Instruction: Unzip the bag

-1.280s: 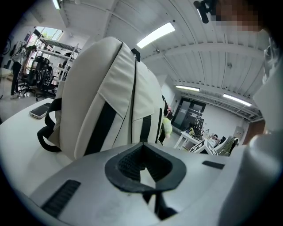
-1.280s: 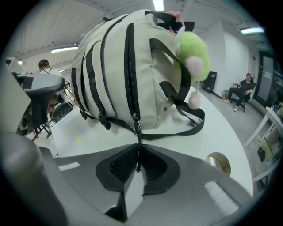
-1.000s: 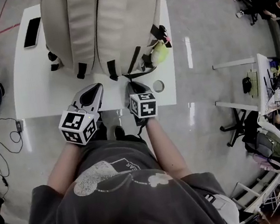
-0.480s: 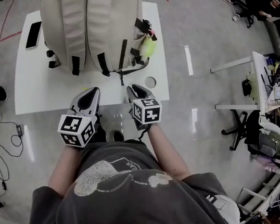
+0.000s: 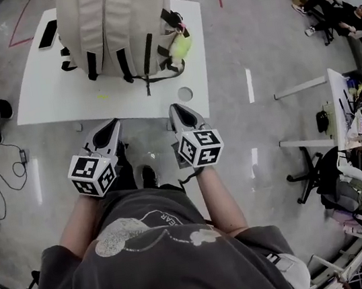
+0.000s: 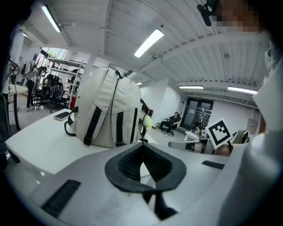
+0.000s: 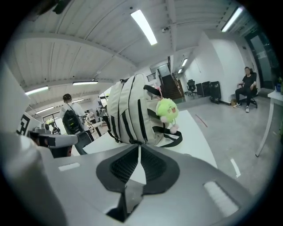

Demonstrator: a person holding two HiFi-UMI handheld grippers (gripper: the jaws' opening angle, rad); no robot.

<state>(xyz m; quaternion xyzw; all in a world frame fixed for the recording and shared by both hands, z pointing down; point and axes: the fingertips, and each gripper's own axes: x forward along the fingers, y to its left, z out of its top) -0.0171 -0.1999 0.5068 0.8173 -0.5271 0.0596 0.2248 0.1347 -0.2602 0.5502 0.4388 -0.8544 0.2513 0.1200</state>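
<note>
The bag point(image 5: 118, 28) stands upright on the white table point(image 5: 52, 103), at 12 o'clock from me. Its strapped back faces me, and a green plush charm point(image 5: 180, 45) hangs at its 3 o'clock side. I hold both tools short of the table's near edge, well apart from the bag. My left gripper point(image 5: 112, 125) has its jaws pressed together on nothing. My right gripper point(image 5: 175, 110) is the same, closed and empty. I judge the unzipping not yet begun; this is the approach. Next I need to part one pair of jaws and reach toward 12 o'clock, up to the crown, where small tabs point(image 6: 120, 73) look like zip pulls. There I pinch one and brace the bag with the other tool.
</note>
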